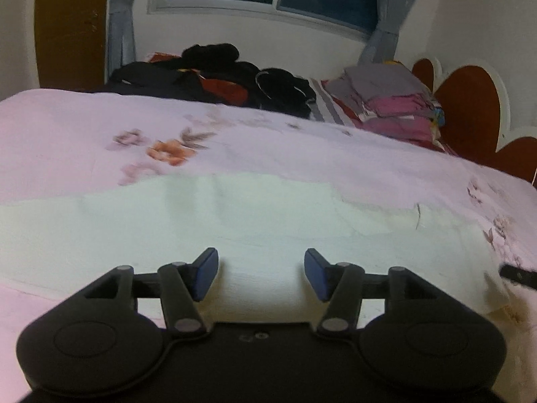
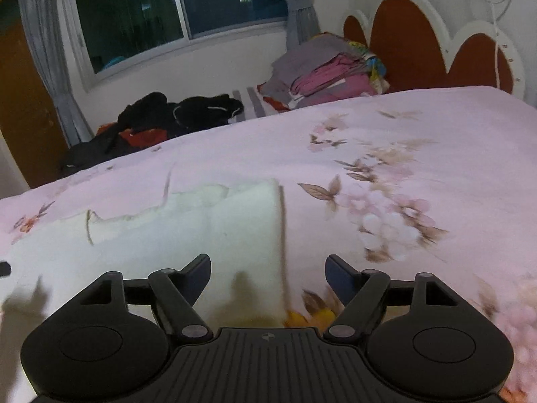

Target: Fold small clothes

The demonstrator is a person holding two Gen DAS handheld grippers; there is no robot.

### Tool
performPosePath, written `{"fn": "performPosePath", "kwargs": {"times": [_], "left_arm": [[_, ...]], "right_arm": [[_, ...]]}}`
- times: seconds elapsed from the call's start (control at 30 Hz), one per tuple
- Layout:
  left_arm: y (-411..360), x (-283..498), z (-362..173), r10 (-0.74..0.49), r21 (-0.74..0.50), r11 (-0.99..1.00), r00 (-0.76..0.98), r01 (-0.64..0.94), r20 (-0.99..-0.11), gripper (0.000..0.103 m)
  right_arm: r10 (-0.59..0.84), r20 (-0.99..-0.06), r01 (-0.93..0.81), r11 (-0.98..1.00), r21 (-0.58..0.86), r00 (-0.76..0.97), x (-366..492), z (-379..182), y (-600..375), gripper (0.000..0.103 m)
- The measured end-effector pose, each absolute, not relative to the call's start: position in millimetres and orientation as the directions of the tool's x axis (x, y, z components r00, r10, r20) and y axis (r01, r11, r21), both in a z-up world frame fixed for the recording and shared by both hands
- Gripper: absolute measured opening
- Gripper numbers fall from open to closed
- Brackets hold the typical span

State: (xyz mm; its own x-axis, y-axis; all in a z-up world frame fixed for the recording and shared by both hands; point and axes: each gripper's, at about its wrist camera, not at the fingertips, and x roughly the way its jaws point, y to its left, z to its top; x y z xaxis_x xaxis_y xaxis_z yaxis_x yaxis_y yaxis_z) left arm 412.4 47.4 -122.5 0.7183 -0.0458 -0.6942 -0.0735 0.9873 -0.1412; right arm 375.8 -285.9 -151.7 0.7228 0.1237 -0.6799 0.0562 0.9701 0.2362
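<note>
White garment (image 1: 235, 221) (flat) on bedspread (image 1: 268, 141)

A home bedroom: a bed (image 2: 419, 127) with a floral cover, a scalloped headboard (image 2: 409, 40) far right, a curtained window (image 2: 151, 10), piled clothes (image 2: 329, 70).

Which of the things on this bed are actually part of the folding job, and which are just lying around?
Part of the job:
- white garment, spread on the floral bedspread
- left gripper and right gripper, both open above it

Just lying about:
- black clothes pile
- pink and grey folded stack
- grey curtains
</note>
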Motion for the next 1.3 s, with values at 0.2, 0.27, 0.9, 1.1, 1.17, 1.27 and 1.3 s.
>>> {"fn": "performPosePath", "kwargs": {"times": [0.2, 0.27, 0.9, 1.1, 1.17, 1.27, 1.3], "left_arm": [[45, 429, -155, -0.045, -0.121, 0.990, 0.657, -0.071, -0.752, 0.056], [46, 430, -154, -0.053, -0.129, 0.989, 0.654, -0.068, -0.754, 0.056], [52, 426, -154, -0.030, -0.113, 0.989, 0.633, -0.092, -0.773, 0.063], [48, 427, -156, -0.019, -0.095, 0.992, 0.637, -0.086, -0.771, 0.067], [45, 426, -157, -0.016, -0.093, 0.992, 0.638, -0.086, -0.770, 0.069], [44, 428, -159, -0.015, -0.092, 0.992, 0.639, -0.087, -0.769, 0.074], [43, 428, -159, -0.011, -0.087, 0.992, 0.639, -0.087, -0.769, 0.074]], "right_arm": [[0.145, -0.678, 0.002, 0.978, 0.210, 0.721, 417, -159, -260, 0.049], [0.125, -0.688, -0.019, 0.987, 0.160, 0.715, 428, -166, -254, 0.049], [0.115, -0.719, 0.147, 0.945, 0.292, 0.686, 458, -193, -298, 0.049], [0.161, -0.715, 0.093, 0.948, 0.303, 0.681, 463, -188, -293, 0.014], [0.117, -0.707, 0.068, 0.971, 0.227, 0.697, 457, -185, -286, 0.007], [0.023, -0.710, 0.083, 0.990, 0.114, 0.703, 455, -194, -282, 0.006], [0.022, -0.712, 0.088, 0.989, 0.118, 0.702, 454, -194, -283, 0.006]]}}
